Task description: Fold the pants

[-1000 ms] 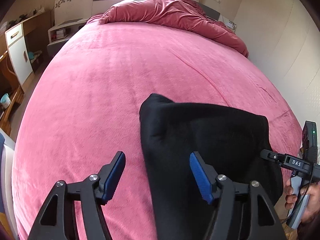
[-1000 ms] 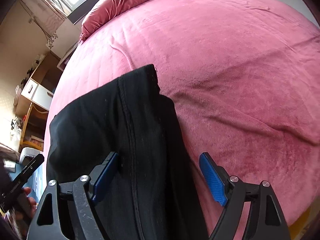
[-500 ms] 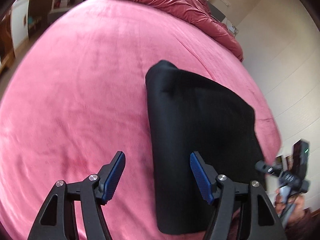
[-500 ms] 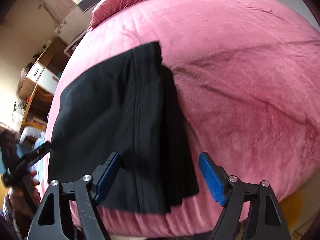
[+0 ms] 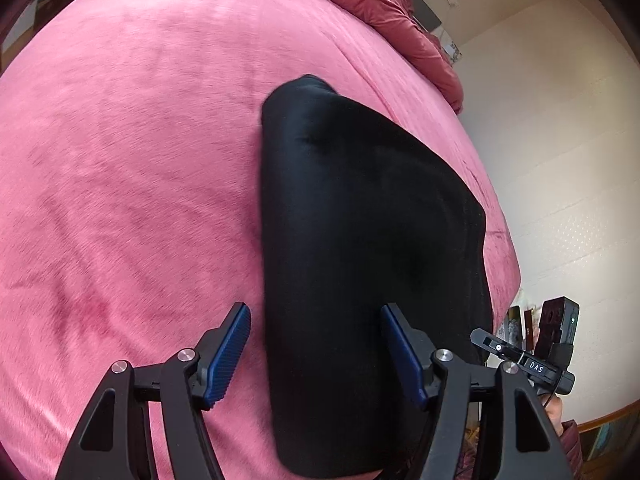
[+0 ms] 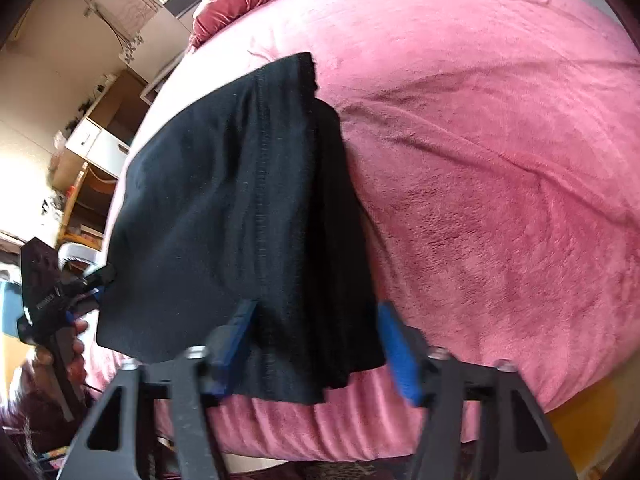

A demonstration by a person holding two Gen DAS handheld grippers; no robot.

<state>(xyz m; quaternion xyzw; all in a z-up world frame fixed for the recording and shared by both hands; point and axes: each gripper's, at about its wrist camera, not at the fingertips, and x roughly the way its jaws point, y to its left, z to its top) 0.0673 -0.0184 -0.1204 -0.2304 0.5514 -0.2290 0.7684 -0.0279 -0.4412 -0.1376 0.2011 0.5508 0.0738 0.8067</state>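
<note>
Black folded pants [image 5: 360,240] stretch lengthwise straight ahead of both parted, empty grippers, left gripper [image 5: 316,354] at their left edge, right gripper [image 6: 316,350], jaws narrowing, at their right.

We read only one marking: the white letters "DAS" on the black body of the right gripper [image 5: 536,367], seen from the left wrist. Printing on the left gripper [image 6: 48,300] was too blurred.

Black two-finger left gripper [image 5: 316,354], ribbed blue pads [image 5: 228,356], silver screws, right gripper [image 6: 316,354] alike, white "DAS" marking
</note>
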